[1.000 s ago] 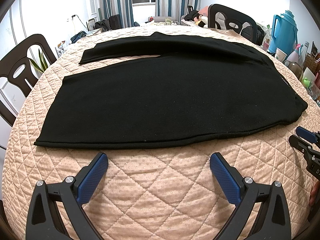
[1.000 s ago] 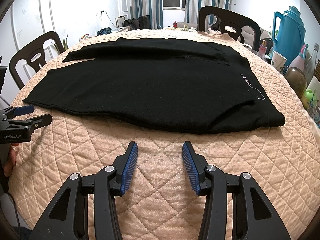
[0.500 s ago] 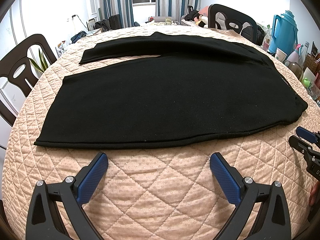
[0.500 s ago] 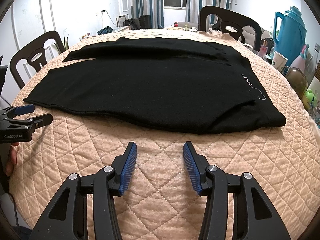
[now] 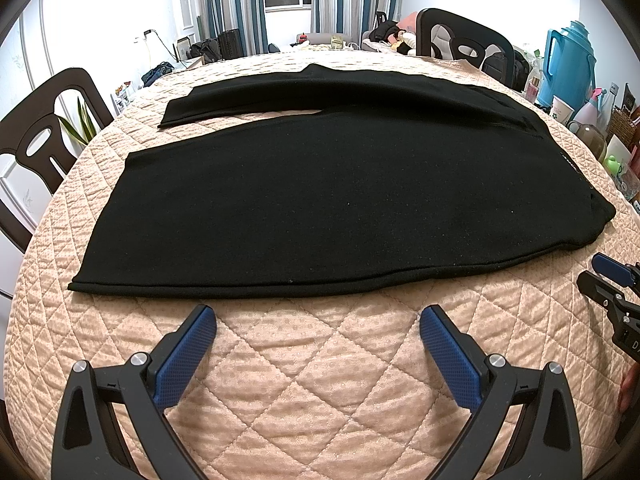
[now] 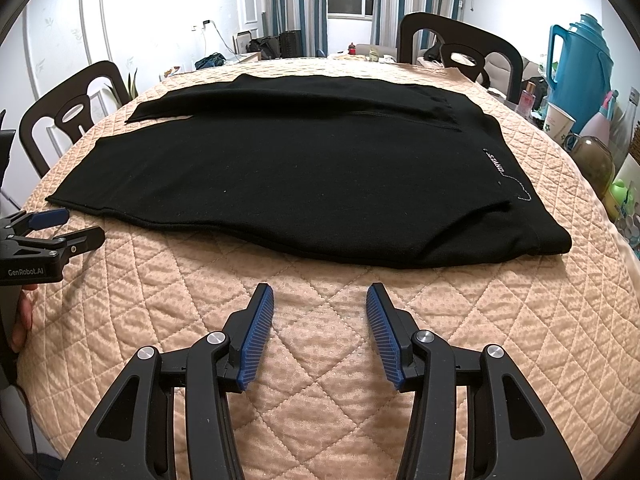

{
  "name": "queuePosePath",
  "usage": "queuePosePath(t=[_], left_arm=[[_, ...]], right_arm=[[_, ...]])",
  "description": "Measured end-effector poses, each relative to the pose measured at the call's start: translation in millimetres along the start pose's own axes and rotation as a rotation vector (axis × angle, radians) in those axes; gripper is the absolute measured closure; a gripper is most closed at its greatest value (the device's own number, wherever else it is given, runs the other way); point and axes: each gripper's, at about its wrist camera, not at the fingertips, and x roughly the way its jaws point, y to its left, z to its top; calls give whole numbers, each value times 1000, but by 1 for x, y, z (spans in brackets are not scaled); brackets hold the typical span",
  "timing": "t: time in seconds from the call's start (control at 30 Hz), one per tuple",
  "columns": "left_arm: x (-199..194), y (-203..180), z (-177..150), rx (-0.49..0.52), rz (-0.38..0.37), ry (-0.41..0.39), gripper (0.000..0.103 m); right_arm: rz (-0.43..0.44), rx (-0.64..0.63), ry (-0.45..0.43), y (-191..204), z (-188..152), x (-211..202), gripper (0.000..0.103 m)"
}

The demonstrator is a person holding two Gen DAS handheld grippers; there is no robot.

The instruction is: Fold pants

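Black pants [image 5: 328, 192] [image 6: 288, 184] lie flat on the peach quilted table cover [image 5: 320, 384] [image 6: 320, 360], legs spread apart toward the left, waistband at the right with small white lettering [image 6: 496, 164]. My left gripper [image 5: 318, 316] is open, hovering just short of the near leg's long edge, nothing between its blue pads. My right gripper [image 6: 320, 296] is also open and empty, a little before the pants' near edge close to the waist. Each gripper shows at the side of the other's view: the right one [image 5: 610, 276], the left one [image 6: 60, 228].
Dark wooden chairs [image 5: 44, 148] [image 6: 460, 52] stand around the round table. At the right edge sit a blue thermos jug [image 6: 580, 64], a paper cup [image 6: 558, 120], bottles and a jar [image 6: 596, 160]. A hand [image 6: 22, 316] holds the left gripper's handle.
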Motion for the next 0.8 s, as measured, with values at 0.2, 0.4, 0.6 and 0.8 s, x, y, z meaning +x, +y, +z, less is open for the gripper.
queuePosePath(t=[0.2, 0.4, 0.6, 0.8], left_arm=[[0, 0, 0, 0, 0, 0, 0], [0, 0, 0, 0, 0, 0, 0], [0, 0, 0, 1, 1, 0, 0], [0, 0, 0, -1, -1, 0, 0]], right_arm=[[-1, -1, 0, 0, 0, 0, 53], [-1, 0, 0, 0, 0, 0, 53], [0, 0, 0, 0, 0, 0, 53], [40, 12, -1, -1, 0, 0, 47]])
